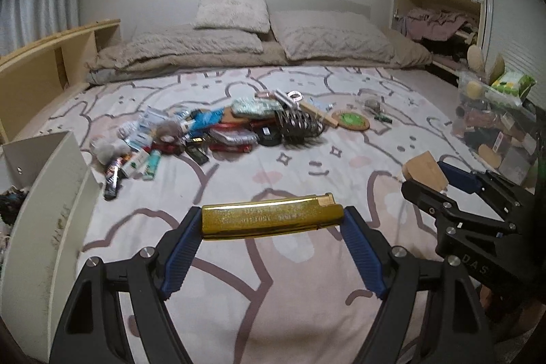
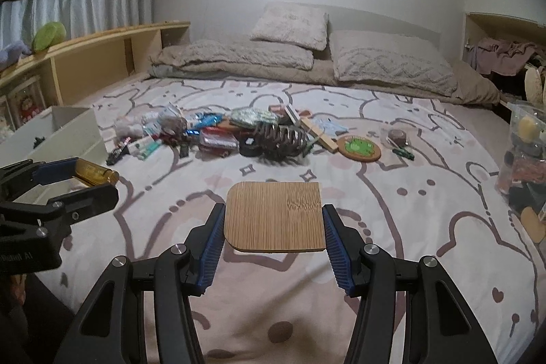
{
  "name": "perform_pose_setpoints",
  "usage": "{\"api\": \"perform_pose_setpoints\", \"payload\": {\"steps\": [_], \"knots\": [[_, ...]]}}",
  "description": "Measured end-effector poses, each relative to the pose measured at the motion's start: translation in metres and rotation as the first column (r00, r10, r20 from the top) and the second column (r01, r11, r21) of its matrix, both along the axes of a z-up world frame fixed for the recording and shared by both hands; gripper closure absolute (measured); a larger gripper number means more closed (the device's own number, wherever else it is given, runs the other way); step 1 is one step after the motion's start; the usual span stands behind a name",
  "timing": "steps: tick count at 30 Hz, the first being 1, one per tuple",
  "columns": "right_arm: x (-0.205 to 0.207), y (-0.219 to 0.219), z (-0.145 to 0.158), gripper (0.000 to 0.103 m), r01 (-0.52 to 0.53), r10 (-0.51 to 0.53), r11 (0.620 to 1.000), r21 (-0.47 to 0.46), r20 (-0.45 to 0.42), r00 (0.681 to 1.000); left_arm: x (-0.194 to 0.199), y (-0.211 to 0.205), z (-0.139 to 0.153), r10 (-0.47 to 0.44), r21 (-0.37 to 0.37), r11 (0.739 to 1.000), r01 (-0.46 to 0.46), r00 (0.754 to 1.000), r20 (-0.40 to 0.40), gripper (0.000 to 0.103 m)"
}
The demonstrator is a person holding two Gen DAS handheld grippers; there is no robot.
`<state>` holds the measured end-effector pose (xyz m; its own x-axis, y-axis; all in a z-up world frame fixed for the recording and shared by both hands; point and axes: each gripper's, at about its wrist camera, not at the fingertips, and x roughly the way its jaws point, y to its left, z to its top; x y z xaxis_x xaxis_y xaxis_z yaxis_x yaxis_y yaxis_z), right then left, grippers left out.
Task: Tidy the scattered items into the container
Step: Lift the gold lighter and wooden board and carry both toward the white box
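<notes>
Left gripper (image 1: 273, 220) clamps gold lighter (image 1: 271, 216) crosswise | white bin (image 1: 44, 193) just left | right gripper (image 2: 273, 227) grips wooden coaster (image 2: 274, 216), farther from bin

Patterned bed (image 2: 392, 193) — pile of small items (image 2: 218, 132), round coaster (image 2: 359, 148), pillows (image 2: 385, 60).

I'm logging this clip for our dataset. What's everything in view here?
Gold metallic lighter: one, held by left gripper.
Square bamboo board: one, tan, held by right gripper.
Round wooden coaster with green print: one, on the bed right of the pile.
Pile of mixed small items: many, multicoloured, mid-bed.
White open box: one, bed's left edge.
Clear plastic container of items: one, bed's right edge.
Beige pillows: three, at the headboard.
Left gripper: black, blue pads.
Right gripper: black, blue pads.
</notes>
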<state>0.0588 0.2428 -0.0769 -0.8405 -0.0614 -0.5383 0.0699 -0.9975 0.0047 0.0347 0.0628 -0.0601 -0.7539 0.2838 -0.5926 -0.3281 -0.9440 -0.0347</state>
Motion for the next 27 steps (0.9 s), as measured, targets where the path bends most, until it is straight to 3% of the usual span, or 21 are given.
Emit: {"api": "perform_pose_setpoints", "payload": {"steps": [16, 20, 27], "knots": [[0.013, -0.047, 0.069, 0.047, -0.129, 0.121, 0.991, -0.043, -0.150, 0.981, 0.024, -0.070, 0.066, 0.130, 0.051, 0.991, -0.123, 0.980, -0.151, 0.022], [0.014, -0.069, 0.082, 0.047, -0.182, 0.169, 0.982, -0.051, -0.192, 0.967, 0.031, -0.095, 0.075, 0.176, 0.063, 0.984, -0.167, 0.968, -0.177, 0.022], [0.003, -0.107, 0.088, 0.047, -0.267, 0.252, 0.962, -0.058, -0.186, 0.950, 0.038, -0.138, 0.080, 0.262, 0.082, 0.965, -0.251, 0.949, -0.177, 0.022]]}}
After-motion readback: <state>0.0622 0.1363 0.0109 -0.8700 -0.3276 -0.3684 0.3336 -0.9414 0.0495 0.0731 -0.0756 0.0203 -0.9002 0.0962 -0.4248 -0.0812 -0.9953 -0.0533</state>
